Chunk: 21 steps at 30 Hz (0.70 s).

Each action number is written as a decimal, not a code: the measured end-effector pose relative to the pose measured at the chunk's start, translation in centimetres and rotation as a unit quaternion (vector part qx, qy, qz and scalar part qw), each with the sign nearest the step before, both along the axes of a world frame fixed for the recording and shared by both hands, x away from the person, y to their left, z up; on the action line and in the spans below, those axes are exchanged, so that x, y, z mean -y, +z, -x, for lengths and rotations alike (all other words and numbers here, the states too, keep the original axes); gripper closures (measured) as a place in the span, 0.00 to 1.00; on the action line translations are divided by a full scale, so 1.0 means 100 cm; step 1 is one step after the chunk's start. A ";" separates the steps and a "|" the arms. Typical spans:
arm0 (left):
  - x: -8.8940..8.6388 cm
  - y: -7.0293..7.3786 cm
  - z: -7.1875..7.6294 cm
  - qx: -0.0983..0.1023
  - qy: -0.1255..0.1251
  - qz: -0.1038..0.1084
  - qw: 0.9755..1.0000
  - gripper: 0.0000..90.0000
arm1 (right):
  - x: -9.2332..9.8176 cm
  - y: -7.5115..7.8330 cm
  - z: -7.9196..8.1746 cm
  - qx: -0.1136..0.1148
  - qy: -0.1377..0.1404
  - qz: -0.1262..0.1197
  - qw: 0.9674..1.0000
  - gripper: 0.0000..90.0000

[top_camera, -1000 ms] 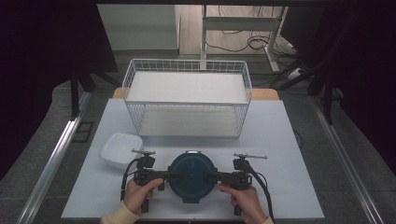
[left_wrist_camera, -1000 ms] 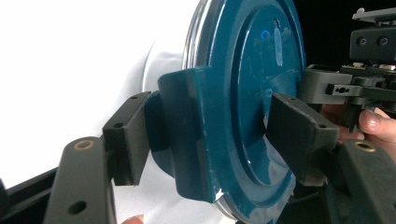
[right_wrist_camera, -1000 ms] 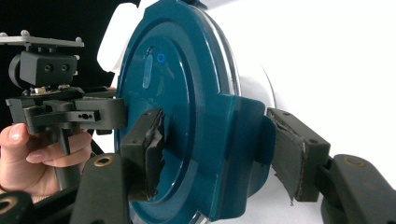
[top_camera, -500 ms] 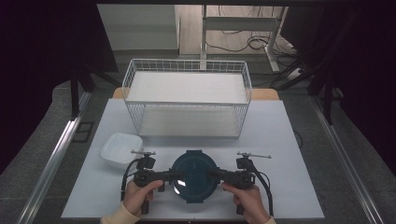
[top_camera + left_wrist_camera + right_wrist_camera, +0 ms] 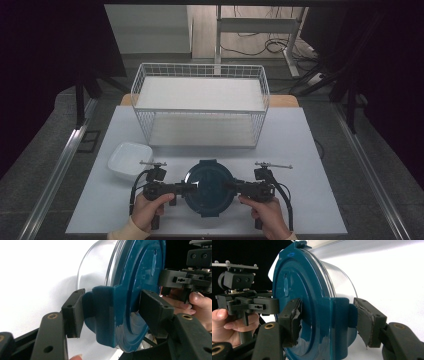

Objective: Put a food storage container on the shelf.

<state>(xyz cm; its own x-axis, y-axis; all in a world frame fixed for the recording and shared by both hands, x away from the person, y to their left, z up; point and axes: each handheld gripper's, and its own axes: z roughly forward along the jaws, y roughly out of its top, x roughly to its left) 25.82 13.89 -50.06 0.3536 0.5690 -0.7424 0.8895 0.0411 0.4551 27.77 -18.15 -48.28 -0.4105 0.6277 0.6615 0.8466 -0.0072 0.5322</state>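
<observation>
**Container held from both sides, near edge of worktop**

Currently a round clear container with a dark blue lid (image 5: pixel 209 187) sits near the white worktop's (image 5: pixel 310 150) front edge. Left tool (image 5: pixel 192 188) pinches one lid clip (image 5: pixel 105 315); right tool (image 5: pixel 227 187) pinches the opposite clip (image 5: pixel 338 317). White square dish (image 5: pixel 129 159) lies left; white wire basket (image 5: pixel 200 107) stands behind.

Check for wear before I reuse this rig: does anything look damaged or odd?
Yes. In the right gripper view, the right gripper has frayed black pads, torn and peeling at the edges, where it clamps a latch tab of the round blue-lidded clear container. Nothing else stands out.
</observation>
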 end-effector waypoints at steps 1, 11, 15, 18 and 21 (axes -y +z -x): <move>0.000 0.001 0.000 0.001 0.000 0.000 1.000 0.44 | 0.000 0.001 0.000 0.001 0.000 0.000 1.000 0.46; -0.002 0.010 0.003 0.015 -0.001 -0.001 1.000 0.45 | -0.001 0.008 0.003 0.013 0.005 -0.002 1.000 0.46; -0.003 0.015 0.004 0.023 0.000 -0.001 1.000 0.45 | -0.002 0.014 0.003 0.023 0.007 -0.001 1.000 0.46; -0.004 0.020 0.003 0.028 0.000 -0.003 1.000 0.45 | -0.003 0.018 0.002 0.028 0.010 -0.001 1.000 0.46; -0.004 0.025 0.002 0.033 0.004 -0.002 0.999 0.45 | -0.003 0.023 0.000 0.034 0.012 -0.001 0.999 0.46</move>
<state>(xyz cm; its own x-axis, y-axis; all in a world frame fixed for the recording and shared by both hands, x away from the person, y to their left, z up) 25.59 14.28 -47.56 0.3976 0.5747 -0.7153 0.8568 0.0463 0.5135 27.74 -17.82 -45.94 -0.4697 0.6154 0.6330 0.8081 0.0111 0.5889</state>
